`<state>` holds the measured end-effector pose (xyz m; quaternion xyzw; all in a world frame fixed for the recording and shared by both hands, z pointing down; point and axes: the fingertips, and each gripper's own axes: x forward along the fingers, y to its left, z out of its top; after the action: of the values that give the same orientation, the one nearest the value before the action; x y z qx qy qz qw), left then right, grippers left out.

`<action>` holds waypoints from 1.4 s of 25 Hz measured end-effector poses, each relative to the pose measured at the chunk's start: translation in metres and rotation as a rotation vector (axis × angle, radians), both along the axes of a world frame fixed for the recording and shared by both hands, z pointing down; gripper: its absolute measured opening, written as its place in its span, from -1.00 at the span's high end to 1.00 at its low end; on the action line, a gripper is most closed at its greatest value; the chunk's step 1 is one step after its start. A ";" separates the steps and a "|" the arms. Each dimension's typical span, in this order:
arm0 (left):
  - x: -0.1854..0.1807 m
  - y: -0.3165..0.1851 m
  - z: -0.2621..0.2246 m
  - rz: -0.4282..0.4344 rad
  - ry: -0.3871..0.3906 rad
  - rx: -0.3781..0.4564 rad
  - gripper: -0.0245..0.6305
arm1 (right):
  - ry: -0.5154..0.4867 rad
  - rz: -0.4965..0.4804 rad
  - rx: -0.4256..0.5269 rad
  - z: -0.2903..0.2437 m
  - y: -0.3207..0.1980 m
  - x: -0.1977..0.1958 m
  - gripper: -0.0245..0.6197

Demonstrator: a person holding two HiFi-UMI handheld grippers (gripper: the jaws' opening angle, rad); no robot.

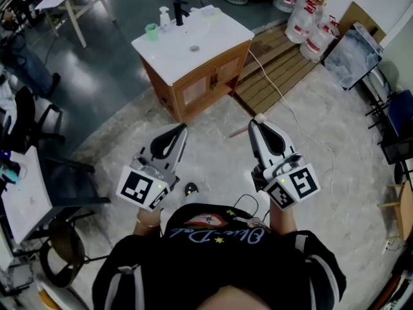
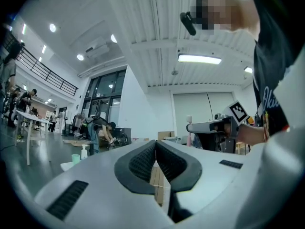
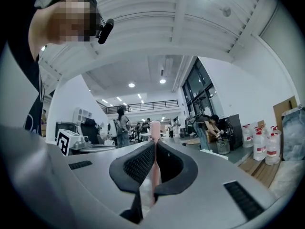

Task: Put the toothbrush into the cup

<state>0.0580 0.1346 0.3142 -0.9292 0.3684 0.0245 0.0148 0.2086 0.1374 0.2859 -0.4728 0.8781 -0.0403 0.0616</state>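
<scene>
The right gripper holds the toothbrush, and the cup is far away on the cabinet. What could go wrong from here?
The thin toothbrush is only pinched by the right gripper; it may swivel or slip on the way.
The cup is small and stands near the counter's corner beside a bottle; a bad aim may tip it.
A cable lies by the cabinet; feet may catch it.

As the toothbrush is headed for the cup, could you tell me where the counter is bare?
The counter is bare around the drain and along its near edge. The far left corner is crowded: cup, bottle and tap stand close.
</scene>
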 end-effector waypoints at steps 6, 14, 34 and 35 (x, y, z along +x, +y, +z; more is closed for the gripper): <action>-0.031 -0.048 0.000 0.011 0.016 -0.019 0.92 | 0.007 0.024 0.009 -0.003 -0.046 -0.029 0.90; -0.073 -0.090 0.004 0.000 0.008 0.015 0.92 | -0.003 0.013 0.014 0.002 -0.090 -0.070 0.90; -0.156 -0.232 0.026 -0.354 -0.032 -0.040 0.92 | -0.049 -0.291 0.022 0.016 -0.314 -0.151 0.90; -0.158 -0.242 0.027 -0.372 -0.032 -0.041 0.92 | -0.047 -0.304 0.019 0.017 -0.328 -0.154 0.90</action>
<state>-0.1003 -0.1072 0.3414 -0.8454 0.5341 -0.0009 0.0058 0.0547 -0.1906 0.3030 -0.3325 0.9383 -0.0519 0.0797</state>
